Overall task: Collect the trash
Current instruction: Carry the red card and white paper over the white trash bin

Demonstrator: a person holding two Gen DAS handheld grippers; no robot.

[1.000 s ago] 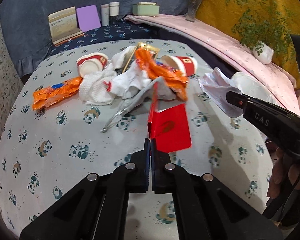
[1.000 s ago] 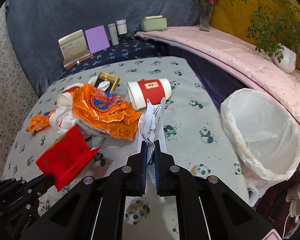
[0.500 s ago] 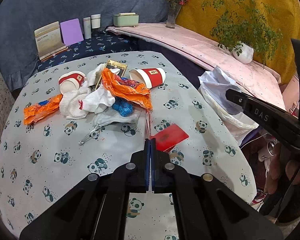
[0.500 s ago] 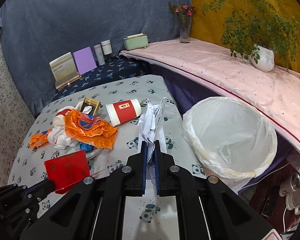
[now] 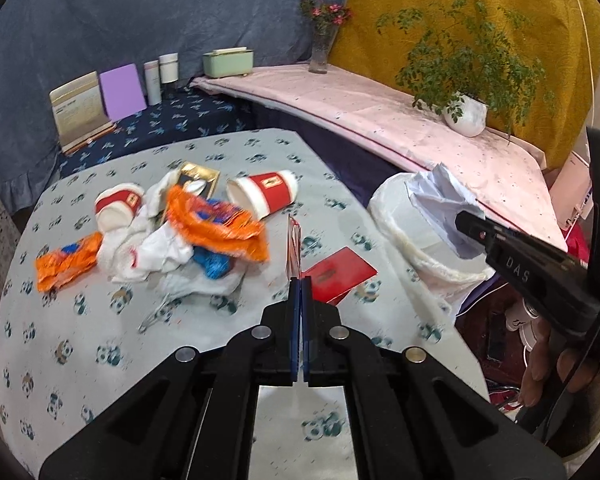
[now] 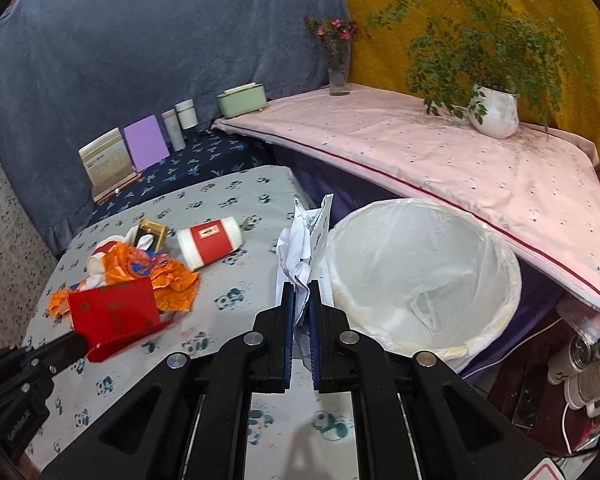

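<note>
A: What does the left gripper [image 5: 300, 280] have?

B: Its jaws are pressed together on the edge of a red envelope [image 6: 114, 310]. In the left wrist view the envelope shows edge-on, a thin red strip standing up from the fingertips. In the right wrist view its flat face is plain, held above the table [image 5: 100, 328] in front of the pile.

A: And the right gripper [image 6: 300, 288]?

B: It is pinching a crumpled white paper [image 6: 304, 240]. The paper sticks up between the blue pads, and the jaws are nearly closed on it.

A: Where is that paper relative to the bin?

B: Just beside the near-left rim of the white-lined trash bin [image 6: 496, 304], over the table's edge. From the left wrist view the paper appears in front of the bin's mouth. Whether it is truly over the opening cannot be told.

A: What is left on the table?

B: An orange wrapper [image 5: 216, 228] on top of white crumpled cloth or tissue [image 5: 156, 248], with something blue under it. A red and white paper cup [image 5: 266, 196] lies on its side to the right of the pile, and a second cup [image 5: 118, 210] lies to the left. Another orange wrapper [image 5: 66, 262] sits at the pile's far left. A second red envelope [image 5: 340, 274] lies flat on the panda cloth near the left gripper's tips.

A: Is a hand visible?

B: Fingers [image 5: 544, 364] wrap the right gripper's handle at the right edge of the left wrist view.
</note>
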